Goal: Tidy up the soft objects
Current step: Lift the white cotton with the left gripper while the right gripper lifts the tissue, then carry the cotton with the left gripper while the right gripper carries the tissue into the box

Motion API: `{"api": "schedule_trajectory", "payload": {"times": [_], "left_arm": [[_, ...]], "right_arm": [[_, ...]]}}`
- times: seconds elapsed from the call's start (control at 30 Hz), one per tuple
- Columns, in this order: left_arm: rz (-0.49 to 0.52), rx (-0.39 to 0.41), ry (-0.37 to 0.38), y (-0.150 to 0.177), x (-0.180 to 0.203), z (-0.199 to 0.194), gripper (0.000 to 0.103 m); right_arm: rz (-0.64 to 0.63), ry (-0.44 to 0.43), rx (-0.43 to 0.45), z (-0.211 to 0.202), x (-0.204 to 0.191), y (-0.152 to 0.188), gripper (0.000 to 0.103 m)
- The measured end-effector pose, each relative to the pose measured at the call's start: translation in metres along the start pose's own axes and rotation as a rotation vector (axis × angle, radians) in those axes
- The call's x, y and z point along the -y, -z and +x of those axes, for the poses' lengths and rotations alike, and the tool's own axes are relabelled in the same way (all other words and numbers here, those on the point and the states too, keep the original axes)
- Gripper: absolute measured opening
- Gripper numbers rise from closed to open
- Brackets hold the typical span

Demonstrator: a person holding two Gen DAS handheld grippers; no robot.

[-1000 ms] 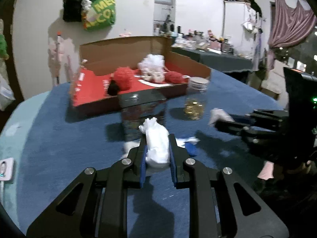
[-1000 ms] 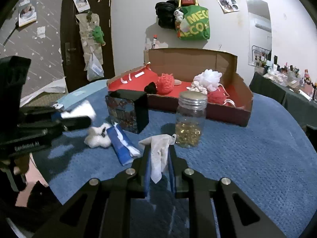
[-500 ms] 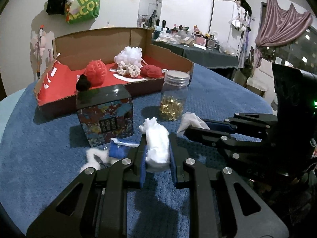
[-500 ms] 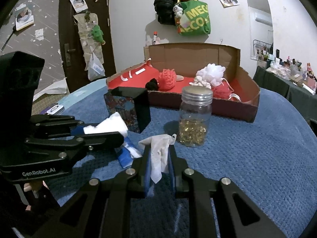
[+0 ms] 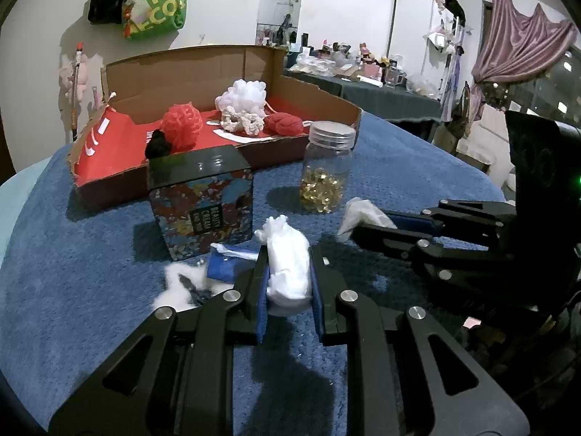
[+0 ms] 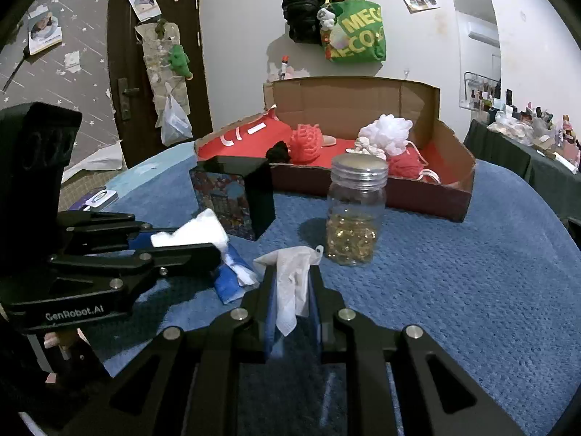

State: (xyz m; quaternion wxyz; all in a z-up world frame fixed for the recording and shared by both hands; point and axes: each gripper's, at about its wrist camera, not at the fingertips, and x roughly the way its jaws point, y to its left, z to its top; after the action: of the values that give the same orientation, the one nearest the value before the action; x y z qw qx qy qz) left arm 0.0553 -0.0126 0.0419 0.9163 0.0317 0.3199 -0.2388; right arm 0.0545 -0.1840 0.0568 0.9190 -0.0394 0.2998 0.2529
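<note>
My left gripper [image 5: 288,269] is shut on a white cotton wad [image 5: 288,265], held above the blue cloth. It also shows at the left of the right wrist view as the left gripper [image 6: 203,239]. My right gripper [image 6: 292,279] is shut on a crumpled white tissue [image 6: 290,276]; from the left wrist view the right gripper [image 5: 357,225] enters from the right with the tissue [image 5: 359,210] at its tip. Behind stands an open cardboard box [image 5: 319,89] with a red lining, holding red [image 5: 181,123] and white [image 5: 245,98] bath puffs and other soft things.
A dark printed carton [image 5: 201,200] and a glass jar of gold capsules [image 5: 326,170] stand between me and the box. A blue packet [image 5: 221,267] and a white fluffy piece [image 5: 181,281] lie on the blue table cover [image 6: 472,272]. Bags hang on the wall [image 6: 356,32].
The left gripper swung right and closer to the right gripper, carrying the cotton wad. The carton and jar now sit more central in its view. The right gripper stayed put.
</note>
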Motion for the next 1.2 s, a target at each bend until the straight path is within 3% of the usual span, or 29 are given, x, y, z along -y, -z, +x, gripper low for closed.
{"api": "schedule_trajectory", "payload": {"times": [0.83,1.2], "left_arm": [[-0.096,-0.036,-0.157,0.002,-0.080,-0.030,0.018],[-0.072,-0.079,-0.104,-0.024,-0.105,-0.010,0.018]], "right_arm": [[0.085,0.126,-0.057,-0.007,0.065,-0.009,0.017],[0.099,0.084,-0.097,0.014,0.092,-0.035,0.017]]}}
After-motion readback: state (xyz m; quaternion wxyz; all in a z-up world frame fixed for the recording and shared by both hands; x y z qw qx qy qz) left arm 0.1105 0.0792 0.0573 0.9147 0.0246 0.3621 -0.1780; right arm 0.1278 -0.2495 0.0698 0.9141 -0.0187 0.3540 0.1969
